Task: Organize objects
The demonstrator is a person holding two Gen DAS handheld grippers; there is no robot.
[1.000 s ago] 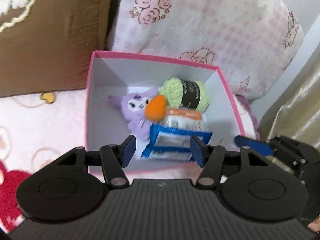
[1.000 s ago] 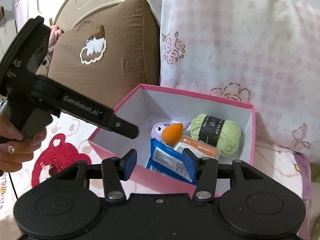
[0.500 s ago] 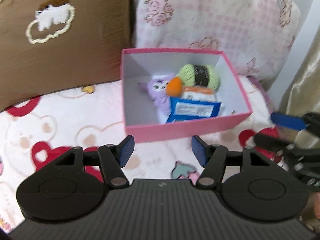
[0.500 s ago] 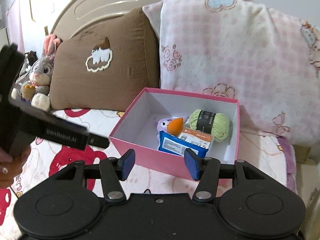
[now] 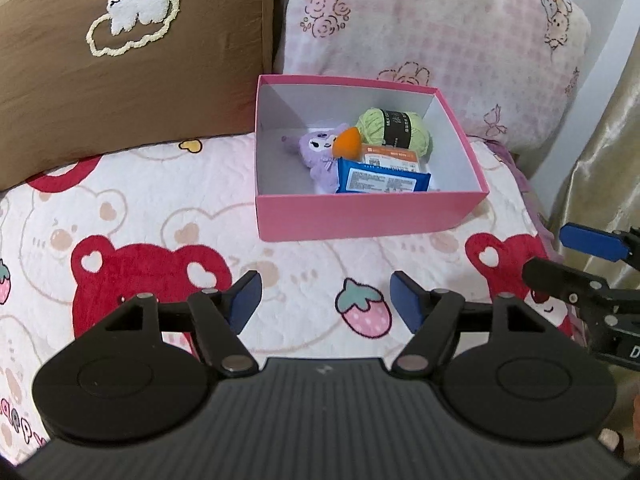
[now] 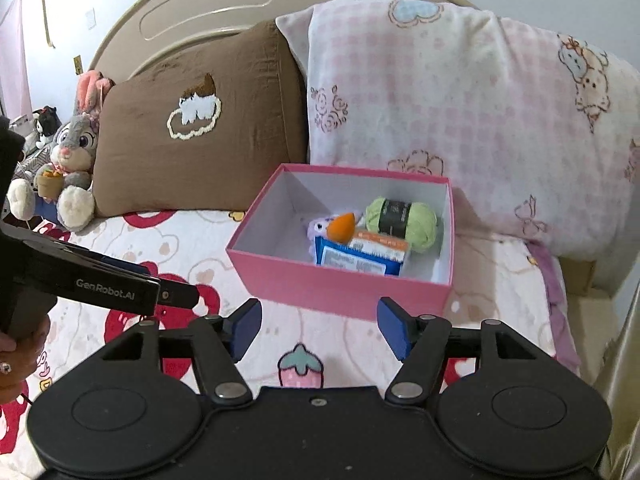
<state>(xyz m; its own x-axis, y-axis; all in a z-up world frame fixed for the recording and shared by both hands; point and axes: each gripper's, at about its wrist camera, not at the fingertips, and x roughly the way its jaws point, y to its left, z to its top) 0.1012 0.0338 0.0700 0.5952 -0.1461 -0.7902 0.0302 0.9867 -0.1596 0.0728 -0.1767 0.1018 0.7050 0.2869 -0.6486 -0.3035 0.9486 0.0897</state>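
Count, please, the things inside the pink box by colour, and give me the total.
Purple: 1, plush toy
Orange: 2, carrot-shaped piece and orange-topped packet
Green: 1, yarn ball
Blue: 1, blue packet
Total: 5 in the pink box

The pink box (image 5: 360, 218) looks like matt cardboard, its inner walls plain white paper. Inside, the green yarn ball (image 5: 394, 130) is soft wound fibre under a glossy black paper band, the purple plush toy (image 5: 318, 152) is fuzzy cloth, and the blue packet (image 5: 382, 182) seems to be shiny plastic film. The bedspread (image 5: 180, 216) is fleecy and quilted. The brown pillow (image 6: 192, 140) is creased woven cloth with tufted embroidery. The headboard (image 6: 208, 12) appears smooth and satin.
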